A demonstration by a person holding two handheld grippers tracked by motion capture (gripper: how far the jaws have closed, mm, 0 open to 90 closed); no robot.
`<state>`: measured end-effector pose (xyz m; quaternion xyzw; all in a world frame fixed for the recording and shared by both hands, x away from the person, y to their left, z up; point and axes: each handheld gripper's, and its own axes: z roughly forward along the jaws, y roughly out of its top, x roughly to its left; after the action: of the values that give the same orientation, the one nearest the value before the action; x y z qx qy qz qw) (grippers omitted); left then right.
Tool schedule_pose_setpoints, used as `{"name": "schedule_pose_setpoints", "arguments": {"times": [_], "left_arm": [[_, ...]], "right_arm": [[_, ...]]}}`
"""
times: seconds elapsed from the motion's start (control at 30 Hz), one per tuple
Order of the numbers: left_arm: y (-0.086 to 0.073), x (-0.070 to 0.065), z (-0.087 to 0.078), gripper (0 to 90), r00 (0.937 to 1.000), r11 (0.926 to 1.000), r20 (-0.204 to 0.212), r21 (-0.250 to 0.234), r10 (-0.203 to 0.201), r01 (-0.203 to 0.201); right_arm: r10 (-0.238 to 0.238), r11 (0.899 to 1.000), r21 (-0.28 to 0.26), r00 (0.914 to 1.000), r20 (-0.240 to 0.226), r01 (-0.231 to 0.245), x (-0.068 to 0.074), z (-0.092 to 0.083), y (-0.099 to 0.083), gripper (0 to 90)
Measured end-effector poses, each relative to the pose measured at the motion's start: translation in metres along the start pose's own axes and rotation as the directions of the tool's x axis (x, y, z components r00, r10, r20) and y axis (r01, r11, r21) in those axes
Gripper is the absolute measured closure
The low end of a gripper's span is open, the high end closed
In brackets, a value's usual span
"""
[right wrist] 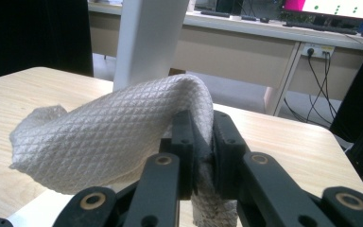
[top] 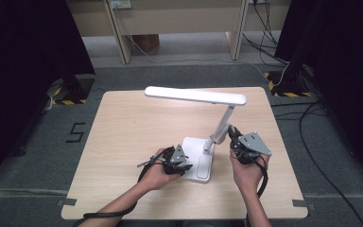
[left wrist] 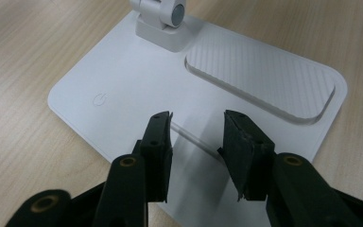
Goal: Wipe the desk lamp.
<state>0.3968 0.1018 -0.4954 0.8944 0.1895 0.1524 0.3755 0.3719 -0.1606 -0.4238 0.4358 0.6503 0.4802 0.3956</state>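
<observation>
The left gripper (left wrist: 196, 142), jaws parted and empty, steadied the lamp base (left wrist: 123, 85) near the table's (top: 123, 127) middle, while the right gripper (right wrist: 202, 142) pinched a quilted cloth (right wrist: 113, 137) against the lamp's arm (right wrist: 144, 42), apparently to wipe it.

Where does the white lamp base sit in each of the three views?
High view: lamp base lies low on the table, centre, between the left gripper and right gripper.
Left gripper view: it spans the middle, under the open jaws.
Right gripper view: a white corner at bottom left, below the pinched cloth.
Shared landmark: the lamp's white arm, rising from the base.
</observation>
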Motion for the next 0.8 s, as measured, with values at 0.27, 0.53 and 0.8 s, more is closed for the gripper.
{"name": "schedule_pose_setpoints", "arguments": {"times": [0.27, 0.53, 0.8], "left_arm": [[0.0004, -0.0002, 0.0005, 61.9, 1.0, 1.0, 0.0, -0.001, -0.002, 0.002], [0.0004, -0.0001, 0.0007, 62.0, 1.0, 1.0, 0.001, -0.002, -0.003, 0.003], [0.0006, -0.0001, 0.0008, 62.0, 1.0, 1.0, 0.001, -0.002, -0.002, 0.002]], "right_arm": [[-0.007, 1.0, 0.007, 1.0, -0.006, 0.007, 0.0002, 0.0016, -0.0004, 81.7], [-0.003, 1.0, 0.024, 0.9997, -0.025, 0.004, 0.0015, 0.0045, -0.0038, 82.0], [-0.015, 0.999, 0.033, 0.9995, -0.027, 0.016, 0.0033, 0.0058, -0.0056, 82.0]]}}
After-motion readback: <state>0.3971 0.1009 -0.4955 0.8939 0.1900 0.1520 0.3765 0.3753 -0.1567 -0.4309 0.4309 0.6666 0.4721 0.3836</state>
